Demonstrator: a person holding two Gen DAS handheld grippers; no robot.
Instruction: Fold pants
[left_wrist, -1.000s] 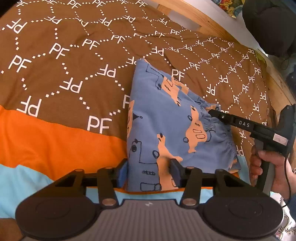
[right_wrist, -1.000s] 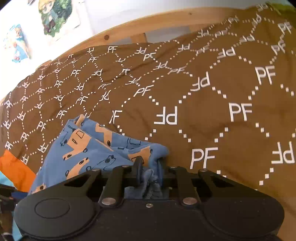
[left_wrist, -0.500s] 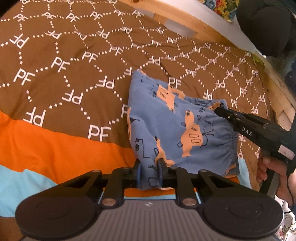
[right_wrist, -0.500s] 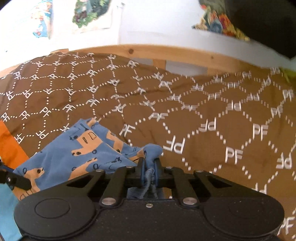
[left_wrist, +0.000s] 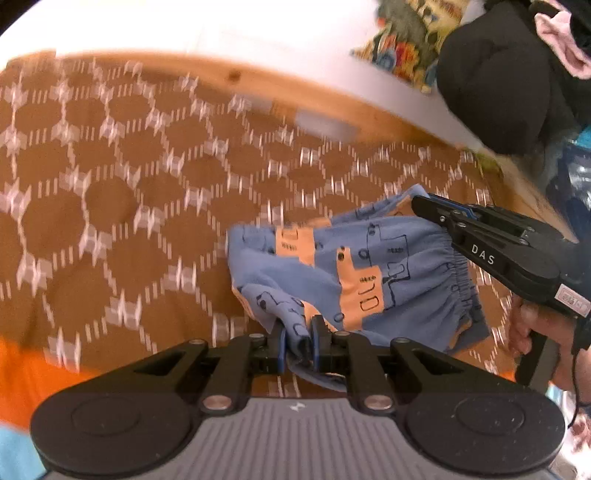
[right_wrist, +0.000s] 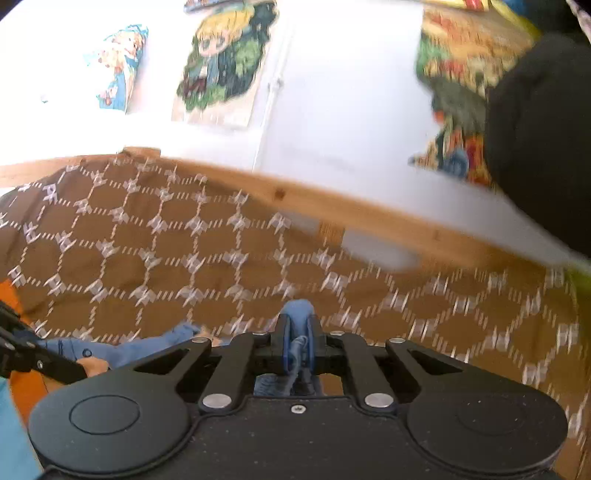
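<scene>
Nearest the left camera, the left gripper (left_wrist: 298, 341) pinches a bunched corner of the blue pants (left_wrist: 347, 273), lifting the cloth for a fold, I judge. Beyond it, the right gripper (right_wrist: 298, 345) clamps the waistband end (the elastic shows gathered), so the pants hang between both over the brown bedspread (left_wrist: 110, 192). Farther back runs the wooden bed frame (right_wrist: 332, 206).

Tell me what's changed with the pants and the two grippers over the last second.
The left gripper, open around the hem a second ago, has shut its jaws on the blue pants. Both grippers have swung up and toward the wooden bed frame, lifting the cloth, which now hangs bunched rather than flat. The right gripper stays clamped on the waistband end; the brown blanket lies as before.
</scene>
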